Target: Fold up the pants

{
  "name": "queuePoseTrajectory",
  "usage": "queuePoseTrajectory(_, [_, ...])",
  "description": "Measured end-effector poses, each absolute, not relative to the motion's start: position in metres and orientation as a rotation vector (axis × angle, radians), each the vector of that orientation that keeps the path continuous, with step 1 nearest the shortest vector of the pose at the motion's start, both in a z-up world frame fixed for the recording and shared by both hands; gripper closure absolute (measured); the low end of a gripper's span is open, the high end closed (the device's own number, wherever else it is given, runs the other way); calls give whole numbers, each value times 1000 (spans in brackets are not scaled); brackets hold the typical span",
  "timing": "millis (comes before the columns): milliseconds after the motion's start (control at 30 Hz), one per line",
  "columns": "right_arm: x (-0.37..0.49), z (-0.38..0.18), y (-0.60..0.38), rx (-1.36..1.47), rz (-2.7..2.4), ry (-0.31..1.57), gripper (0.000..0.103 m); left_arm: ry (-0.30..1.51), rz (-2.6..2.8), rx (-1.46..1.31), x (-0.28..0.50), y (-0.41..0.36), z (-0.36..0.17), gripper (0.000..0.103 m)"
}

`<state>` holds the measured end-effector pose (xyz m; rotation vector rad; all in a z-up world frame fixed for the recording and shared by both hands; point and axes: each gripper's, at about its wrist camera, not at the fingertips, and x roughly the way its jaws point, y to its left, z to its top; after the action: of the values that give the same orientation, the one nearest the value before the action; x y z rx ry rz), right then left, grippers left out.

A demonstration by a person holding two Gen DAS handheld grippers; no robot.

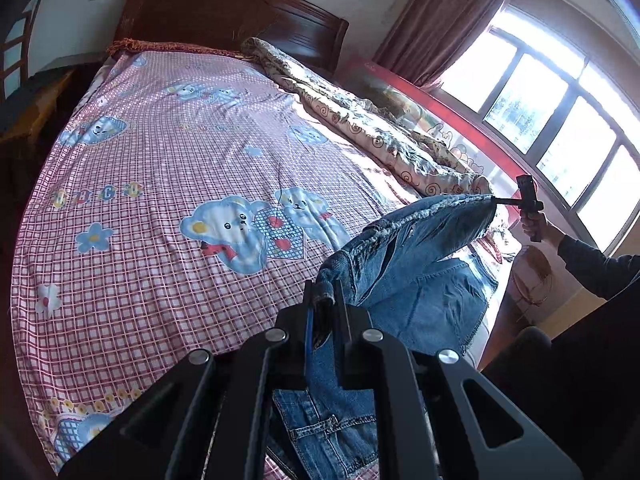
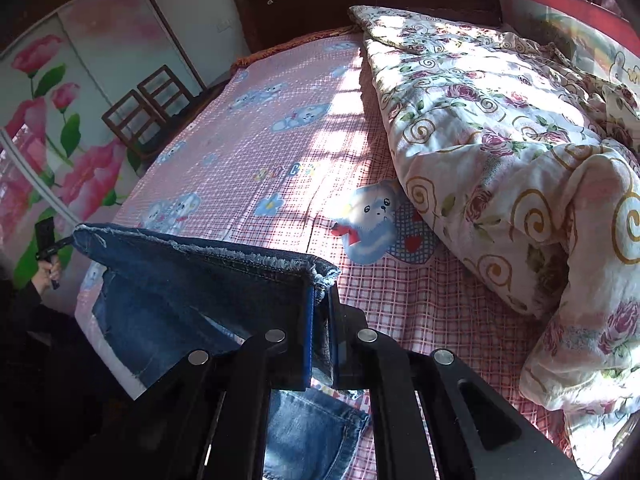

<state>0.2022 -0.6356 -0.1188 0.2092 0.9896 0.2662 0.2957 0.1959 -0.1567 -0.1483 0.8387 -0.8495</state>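
Blue jeans (image 1: 424, 248) with a frayed edge hang above the bed, stretched between both grippers. My left gripper (image 1: 323, 294) is shut on one end of that frayed edge; the cloth drops below its fingers. In the same view the right gripper (image 1: 498, 200) pinches the far end, with a person's hand (image 1: 536, 226) on its handle. In the right wrist view my right gripper (image 2: 322, 284) is shut on the frayed corner of the jeans (image 2: 192, 292). The left gripper (image 2: 70, 242) holds the opposite end at the left. The lower part of the jeans rests on the sheet.
The bed carries a pink checked sheet (image 1: 160, 168) printed with blue bears. A bunched floral quilt (image 2: 500, 152) lies along the window side. A dark wooden headboard (image 1: 224, 12) stands at the far end. Wooden chairs (image 2: 148, 108) stand by a flower-painted wardrobe (image 2: 48, 128).
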Motion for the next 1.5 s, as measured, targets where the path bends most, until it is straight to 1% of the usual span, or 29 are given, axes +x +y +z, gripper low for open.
queuePoseTrajectory(200, [165,-136,-638,210,261,1032,98,860,-854,-174,261,200,-169,96])
queuePoseTrajectory(500, [177,-139,-642,195,251,1028,98,861,-847,-185,258,195,-163,96])
queuePoseTrajectory(600, [155,-157,-642,205,268,1033,98,887,-859,-192,242,197,-175,96])
queuePoseTrajectory(800, [96,-198,-635,214,301,1097,98,982,-852,-208,206,197,-218,96])
queuePoseTrajectory(1000, [62,-226,-620,161,276,1139,98,1059,-823,-202,182,194,-249,95])
queuePoseTrajectory(1167, [43,-234,-614,146,254,1120,98,1102,-789,-191,171,200,-262,93])
queuePoseTrajectory(1300, [30,-243,-599,83,242,1155,98,1123,-767,-194,167,208,-268,90])
queuePoseTrajectory(1500, [8,-244,-597,97,223,1178,98,1109,-691,-223,157,233,-268,90])
